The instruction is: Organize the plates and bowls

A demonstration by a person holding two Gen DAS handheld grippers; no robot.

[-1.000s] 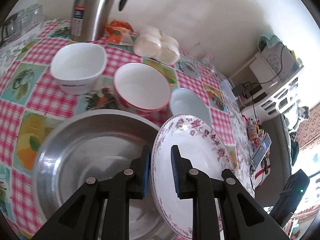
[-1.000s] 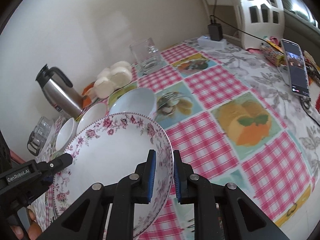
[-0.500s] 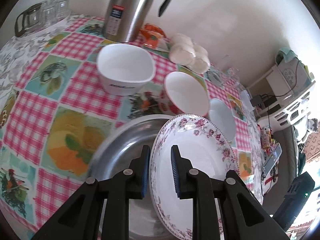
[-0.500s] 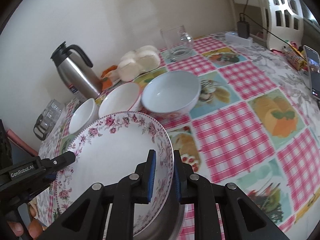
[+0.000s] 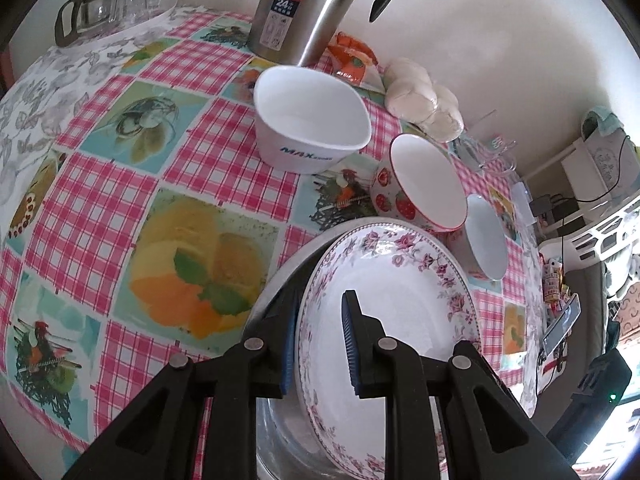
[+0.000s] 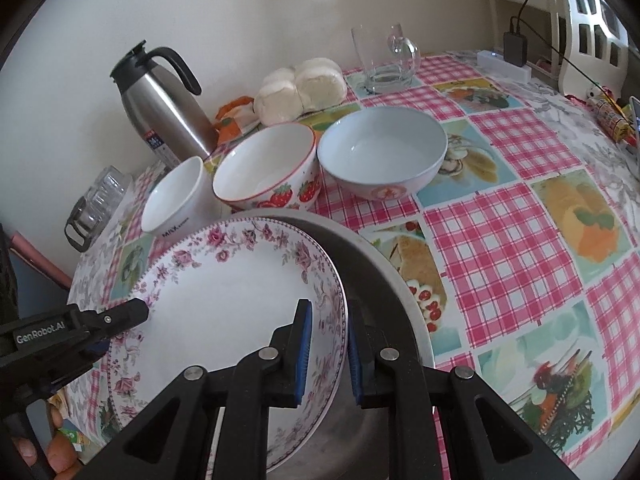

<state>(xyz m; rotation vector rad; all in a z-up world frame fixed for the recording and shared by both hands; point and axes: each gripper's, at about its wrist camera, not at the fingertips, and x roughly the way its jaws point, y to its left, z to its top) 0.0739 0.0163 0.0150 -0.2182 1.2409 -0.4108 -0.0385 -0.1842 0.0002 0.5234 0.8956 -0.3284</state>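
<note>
Left wrist view: my left gripper [image 5: 319,344] is clenched on the near rim of the white deep plate with a pink floral border [image 5: 384,320], one blue pad outside the wall, one inside; the plate sits tilted over the big round stainless steel basin [image 5: 276,292] (whether it touches the basin's bottom I cannot tell); beyond it stand the squarish white bowl with blue lettering [image 5: 312,128], the white bowl with strawberry print and red rim [image 5: 424,184] and the plain pale blue-white bowl [image 5: 486,236], all on the pink checked tablecloth with fruit pictures [image 5: 100,208]; the steel thermos jug with black handle [image 5: 308,4] is at the back.

Right wrist view: my right gripper [image 6: 326,354] grasps the opposite rim of the same plate [image 6: 224,300], pads either side of the wall; left gripper [image 6: 132,312] visible at the plate's far edge; basin [image 6: 384,264] curves round the plate's right side; the three bowls stand in a row behind: lettered [image 6: 176,200], strawberry [image 6: 268,172], pale one [image 6: 382,152]; clear glass mug [image 6: 384,60] near the wall.
</note>
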